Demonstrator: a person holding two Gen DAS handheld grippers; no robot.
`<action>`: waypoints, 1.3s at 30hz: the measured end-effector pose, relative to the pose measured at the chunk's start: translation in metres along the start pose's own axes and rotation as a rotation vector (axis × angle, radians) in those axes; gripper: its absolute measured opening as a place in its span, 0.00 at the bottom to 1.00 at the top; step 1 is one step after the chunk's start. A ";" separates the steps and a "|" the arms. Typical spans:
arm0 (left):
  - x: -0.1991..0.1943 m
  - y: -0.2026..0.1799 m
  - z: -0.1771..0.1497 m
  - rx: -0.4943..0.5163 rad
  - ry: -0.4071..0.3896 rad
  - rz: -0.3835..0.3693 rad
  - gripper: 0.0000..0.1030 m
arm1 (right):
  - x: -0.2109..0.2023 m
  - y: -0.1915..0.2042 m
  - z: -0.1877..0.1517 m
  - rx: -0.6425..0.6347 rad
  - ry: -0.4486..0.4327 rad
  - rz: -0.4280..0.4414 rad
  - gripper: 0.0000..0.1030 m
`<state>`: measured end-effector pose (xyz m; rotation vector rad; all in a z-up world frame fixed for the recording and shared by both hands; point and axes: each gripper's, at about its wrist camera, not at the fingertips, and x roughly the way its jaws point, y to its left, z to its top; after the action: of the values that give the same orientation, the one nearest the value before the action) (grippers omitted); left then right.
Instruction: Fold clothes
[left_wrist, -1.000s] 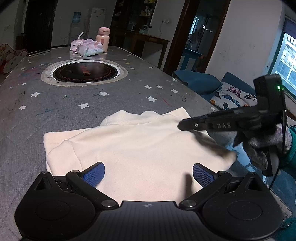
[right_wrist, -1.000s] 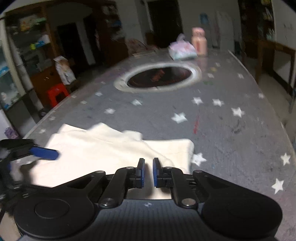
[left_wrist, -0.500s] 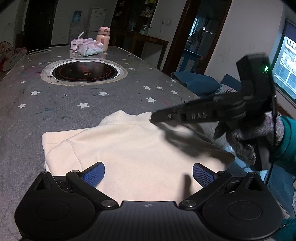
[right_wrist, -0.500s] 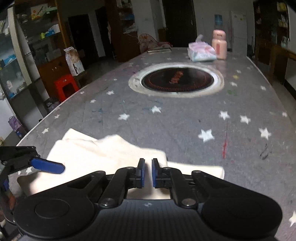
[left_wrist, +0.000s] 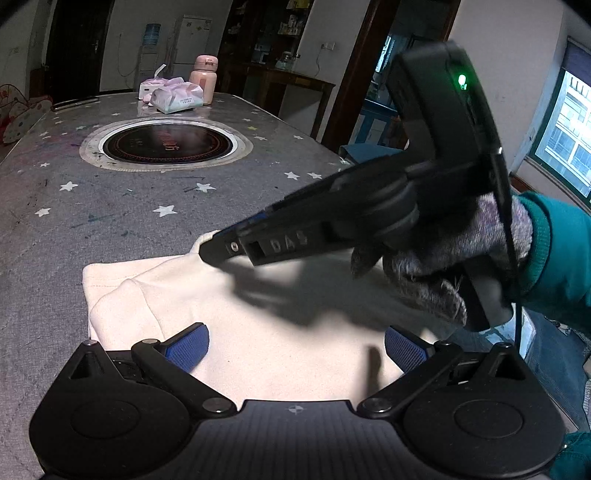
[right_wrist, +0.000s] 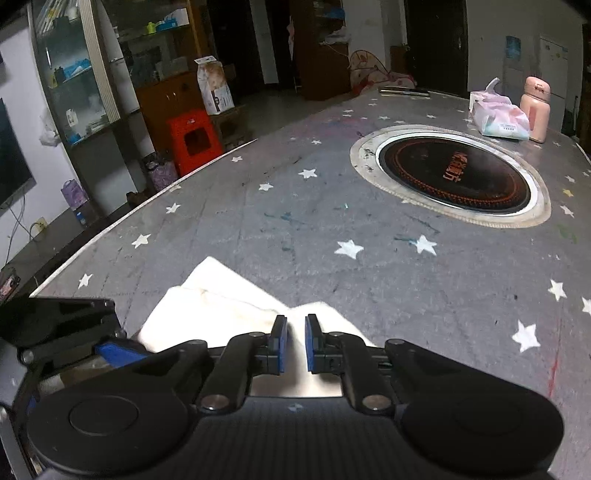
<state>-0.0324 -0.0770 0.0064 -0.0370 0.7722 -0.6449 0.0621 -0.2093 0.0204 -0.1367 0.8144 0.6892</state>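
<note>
the cream garment (left_wrist: 295, 317) is lying on the starred table (left_wrist: 110, 206). the right gripper (right_wrist: 295, 341), fingers nearly clenched and holding nothing visible, is hovering at its 12 o'clock edge. the left gripper (left_wrist: 295, 347) is gaping empty above the near hem. better: spread wider before pinching that edge.

Cream garment (left_wrist: 295, 332), grey star-patterned table (left_wrist: 110, 206), seemingly pink bottle (left_wrist: 204, 77)
</note>
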 end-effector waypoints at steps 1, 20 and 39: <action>0.000 0.000 0.000 0.000 0.001 -0.001 1.00 | -0.002 0.001 0.001 0.002 -0.004 0.004 0.09; -0.004 -0.006 0.002 0.007 0.023 0.033 1.00 | -0.041 -0.001 -0.008 0.008 -0.064 -0.017 0.42; -0.033 0.001 -0.013 -0.029 0.019 0.211 1.00 | -0.105 0.007 -0.075 0.043 -0.163 -0.177 0.86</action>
<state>-0.0577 -0.0557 0.0178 0.0244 0.7917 -0.4344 -0.0396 -0.2857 0.0437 -0.1109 0.6514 0.5091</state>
